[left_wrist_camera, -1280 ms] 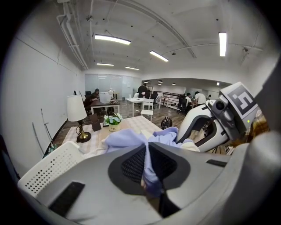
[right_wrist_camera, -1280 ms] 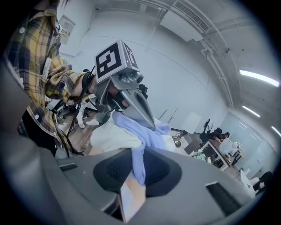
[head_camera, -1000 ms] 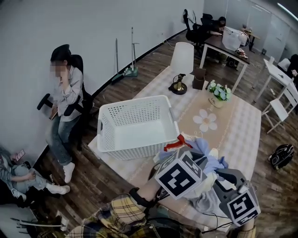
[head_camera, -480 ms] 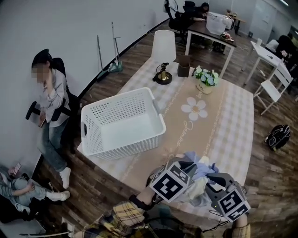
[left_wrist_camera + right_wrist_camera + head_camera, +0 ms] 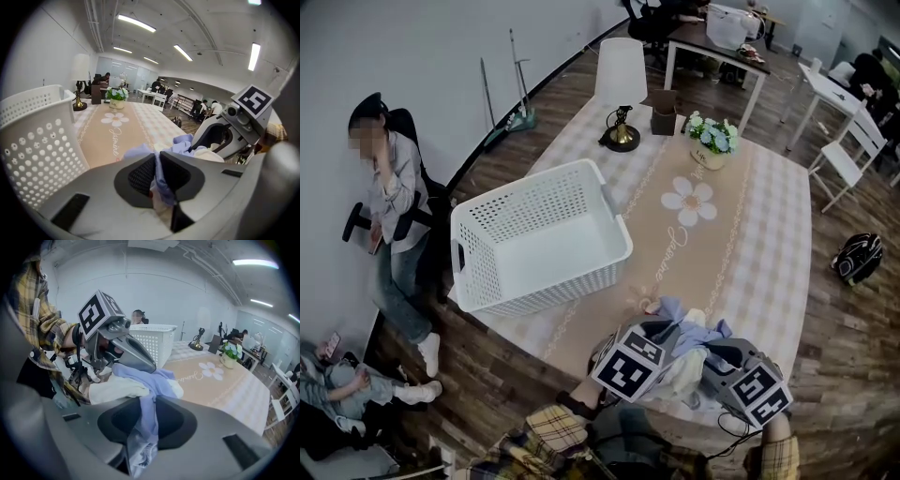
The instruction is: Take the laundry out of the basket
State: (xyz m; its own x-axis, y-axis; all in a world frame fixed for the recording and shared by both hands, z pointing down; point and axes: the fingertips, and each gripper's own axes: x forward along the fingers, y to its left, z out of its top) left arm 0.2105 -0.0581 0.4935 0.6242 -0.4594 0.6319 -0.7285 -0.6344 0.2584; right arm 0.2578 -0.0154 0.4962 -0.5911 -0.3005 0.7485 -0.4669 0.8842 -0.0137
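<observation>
The white laundry basket (image 5: 539, 239) stands empty on the left part of the table (image 5: 750, 244). A bundle of laundry (image 5: 689, 339), light blue and cream cloth, lies at the table's near edge. My left gripper (image 5: 659, 336) holds a fold of the light blue cloth (image 5: 161, 180) pinched between its pads. My right gripper (image 5: 705, 349) grips another hanging strip of the blue cloth (image 5: 146, 420). Both pairs of jaws have just been opening a little, with cloth still between them. The two grippers sit close together over the bundle, the right gripper (image 5: 199, 140) facing the left gripper (image 5: 149, 366).
A lamp (image 5: 619, 80), a brown box (image 5: 664, 117) and a flower pot (image 5: 711, 141) stand at the table's far end. A person (image 5: 384, 187) sits against the wall left of the basket. A backpack (image 5: 858, 258) lies on the floor at the right.
Both grippers have come down with the bundle toward the table's near edge. The red piece seen sticking out of the bundle a second ago is out of sight.
</observation>
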